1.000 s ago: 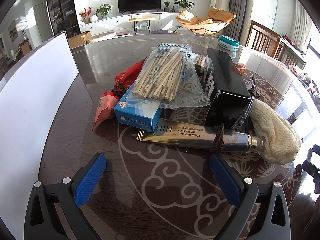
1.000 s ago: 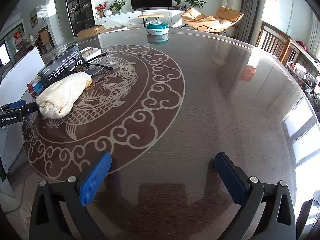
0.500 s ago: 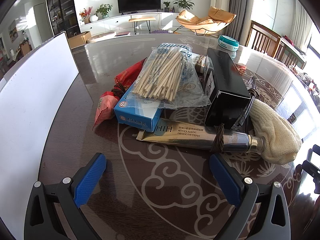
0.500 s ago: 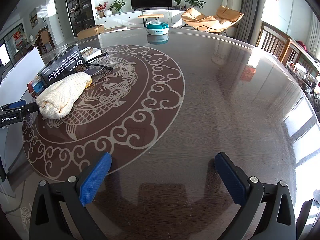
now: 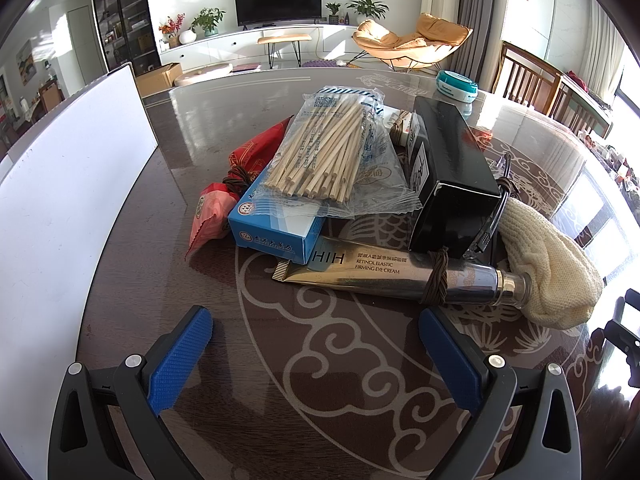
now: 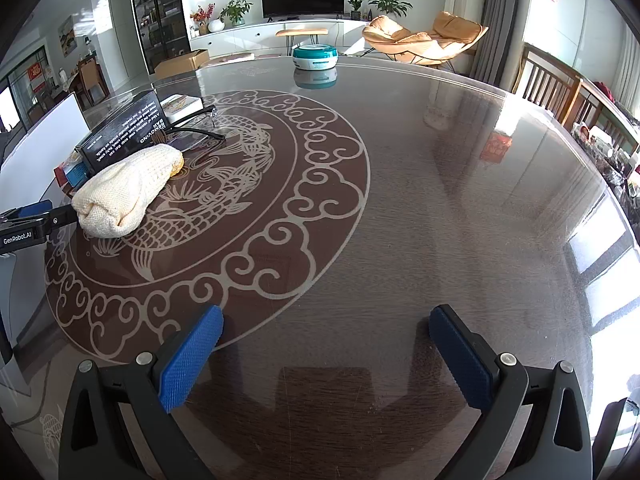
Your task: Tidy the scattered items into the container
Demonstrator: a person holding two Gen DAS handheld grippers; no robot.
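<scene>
Blue-padded jaws wide, empty, both grippers | left gripper point(image 5: 316, 334) faces pile | container unclear

Scattered items lie heaped together: a clear bag of wooden sticks point(image 5: 328, 152) atop a blue carton point(image 5: 276, 224), a red packet point(image 5: 224, 196) at left, a black box point(image 5: 448, 168) at right, a gold eye-cream tube point(image 5: 384, 274) nearest, touching a cream knitted bundle point(image 5: 552, 268). A white container wall point(image 5: 68, 200) stands far left.

A television point(image 5: 277, 2) stands far off, with an orange lounge chair point(image 5: 412, 42) to its right.
</scene>
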